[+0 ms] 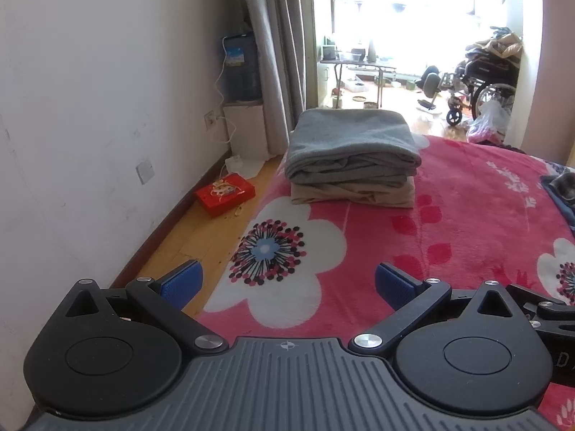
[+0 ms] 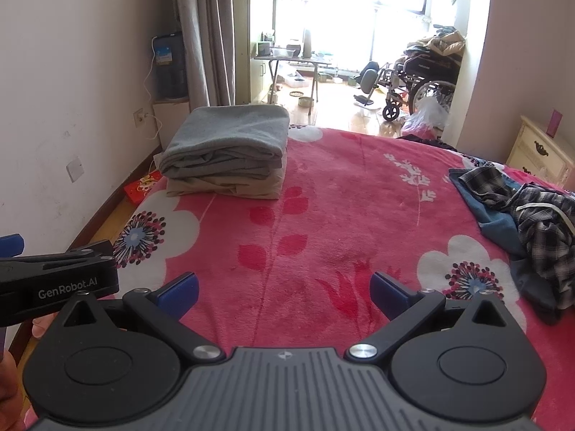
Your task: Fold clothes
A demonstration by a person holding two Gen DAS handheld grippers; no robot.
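A folded grey garment (image 1: 350, 143) lies on top of a folded beige garment (image 1: 354, 194) as a neat stack at the far left of the bed; the stack also shows in the right wrist view (image 2: 230, 143). A crumpled heap of plaid and blue clothes (image 2: 532, 215) lies at the right edge of the bed. My left gripper (image 1: 287, 283) is open and empty above the near left part of the bed. My right gripper (image 2: 284, 291) is open and empty above the near middle. The left gripper's body (image 2: 57, 276) shows beside it.
The bed has a pink floral blanket (image 2: 341, 215). A white wall (image 1: 90, 107) runs close along the left, with a strip of wood floor and a red box (image 1: 224, 194). A cream nightstand (image 2: 539, 151) stands at the right. A wheelchair (image 2: 420, 79) is in the far room.
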